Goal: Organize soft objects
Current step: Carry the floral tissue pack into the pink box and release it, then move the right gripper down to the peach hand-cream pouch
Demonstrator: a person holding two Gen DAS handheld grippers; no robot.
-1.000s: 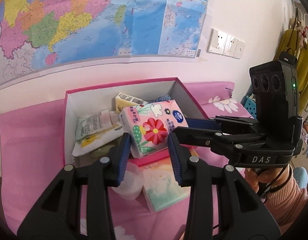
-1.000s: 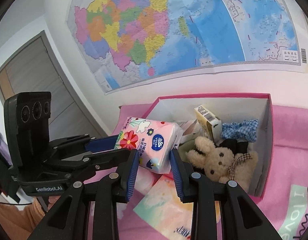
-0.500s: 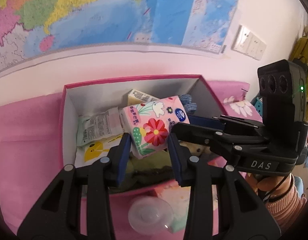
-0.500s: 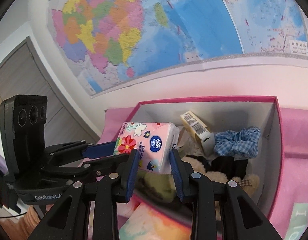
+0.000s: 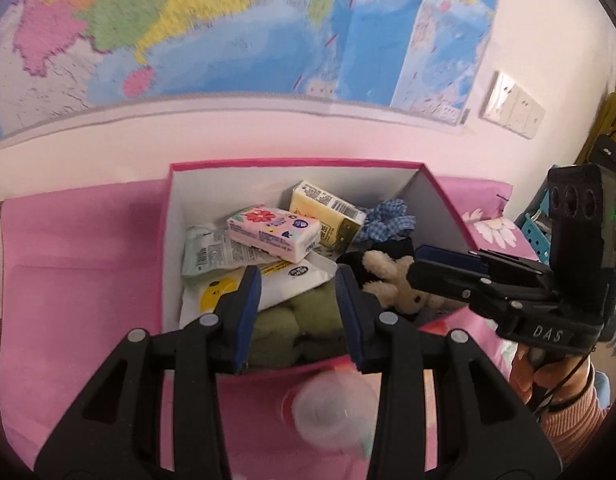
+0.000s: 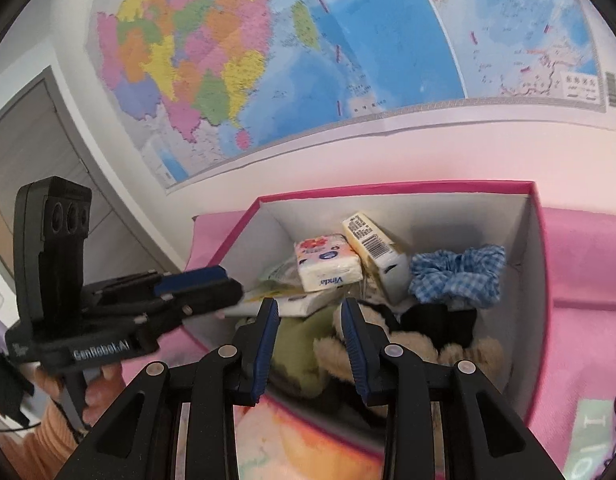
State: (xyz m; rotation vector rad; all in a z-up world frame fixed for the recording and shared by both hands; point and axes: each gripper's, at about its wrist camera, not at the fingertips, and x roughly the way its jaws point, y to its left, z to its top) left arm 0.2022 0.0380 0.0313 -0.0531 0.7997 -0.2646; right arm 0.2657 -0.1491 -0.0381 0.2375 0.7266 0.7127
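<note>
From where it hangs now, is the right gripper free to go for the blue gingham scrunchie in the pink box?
Probably yes. The blue gingham scrunchie lies uncovered on top in the pink box, and the right gripper hangs empty at the open box's near edge, nothing between them.

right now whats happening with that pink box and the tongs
A person holds tongs in each hand over the pink box. The floral tissue pack lies inside on other packets, beside a yellow carton, a blue gingham scrunchie and a plush bunny. Left tongs and right tongs both stand empty.
</note>
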